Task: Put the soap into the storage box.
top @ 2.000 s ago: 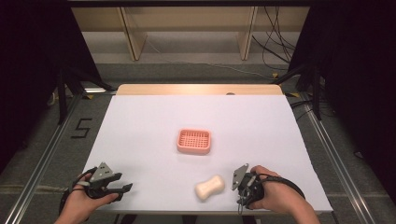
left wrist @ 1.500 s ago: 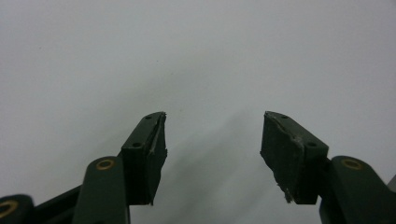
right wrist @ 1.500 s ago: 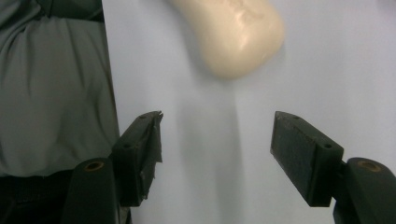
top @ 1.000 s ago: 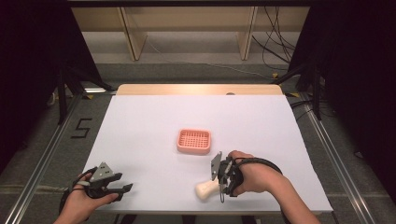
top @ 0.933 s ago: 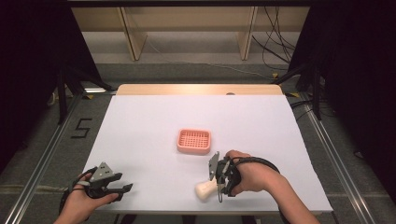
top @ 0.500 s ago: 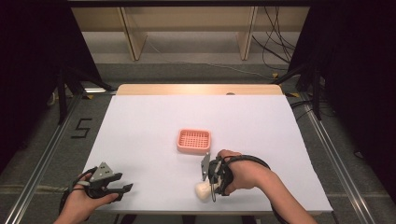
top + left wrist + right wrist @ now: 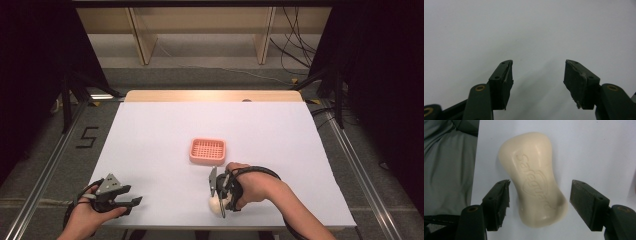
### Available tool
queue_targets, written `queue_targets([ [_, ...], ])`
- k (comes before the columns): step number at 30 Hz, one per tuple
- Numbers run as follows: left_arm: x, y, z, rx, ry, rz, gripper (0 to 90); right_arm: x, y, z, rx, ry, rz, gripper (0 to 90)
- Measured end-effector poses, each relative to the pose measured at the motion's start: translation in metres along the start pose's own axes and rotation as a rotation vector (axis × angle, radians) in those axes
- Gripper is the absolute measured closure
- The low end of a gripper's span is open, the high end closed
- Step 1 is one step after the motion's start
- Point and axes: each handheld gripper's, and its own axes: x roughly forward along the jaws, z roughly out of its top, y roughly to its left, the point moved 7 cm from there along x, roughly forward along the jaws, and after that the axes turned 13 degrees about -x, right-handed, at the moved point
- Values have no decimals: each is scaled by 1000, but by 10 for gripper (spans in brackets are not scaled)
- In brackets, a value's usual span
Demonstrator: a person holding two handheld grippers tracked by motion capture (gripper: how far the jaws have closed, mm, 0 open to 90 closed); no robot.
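Our right gripper (image 7: 216, 192) now sits further left than two seconds ago, lowered over the soap bar (image 7: 534, 180) near the worktop's front edge. Its jaws have just been opening and now straddle the bar, pads clear of it.

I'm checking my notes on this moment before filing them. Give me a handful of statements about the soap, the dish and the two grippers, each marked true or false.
1. The right gripper is open with the soap bar lying between its jaws. True; gaps show on both sides of the bar.
2. The soap bar already lies in the pink soap dish. False; it lies on the white table, nearer the person than the dish.
3. The left gripper holds nothing. True; its jaws stand apart over bare table.
4. The pink soap dish stands at the table's far left corner. False; it stands near the middle.
5. The soap bar is smooth, with no marking. False; raised lettering runs along its top.
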Motion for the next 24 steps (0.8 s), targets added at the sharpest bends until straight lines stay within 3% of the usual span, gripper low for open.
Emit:
queue_targets([
  [2,0,0,0,0,0,-1,394,-1,6,-1,81,40,11,330],
  [3,0,0,0,1,2,0,394,-1,3,-3,53,54,4,331],
  [5,0,0,0,1,-4,0,394,1,3,-2,44,53,12,332],
  [6,0,0,0,1,-2,-1,394,2,1,-2,10,44,14,332],
  [7,0,0,0,1,-3,0,394,4,1,1,5,21,14,333],
  [8,0,0,0,1,-3,1,394,3,5,0,56,42,25,333],
  [9,0,0,0,2,-3,1,394,3,5,1,58,44,26,334],
  [10,0,0,0,3,-2,2,394,4,1,-1,19,50,12,336],
  [13,0,0,0,2,-3,2,394,6,7,1,73,48,49,342],
  [16,0,0,0,2,-3,2,394,8,6,1,62,59,40,348],
  [17,1,-2,0,-21,-9,-5,394,9,3,0,45,70,32,350],
  [18,0,0,0,-2,-7,0,394,9,2,-1,22,74,36,351],
  [20,0,0,0,2,1,5,393,11,5,2,60,66,48,356],
  [22,0,0,0,2,2,1,393,12,1,0,-1,76,47,366],
  [23,0,0,0,2,2,1,393,14,-1,1,-9,61,43,370],
  [24,0,0,0,2,3,1,393,14,2,1,18,70,49,376],
])
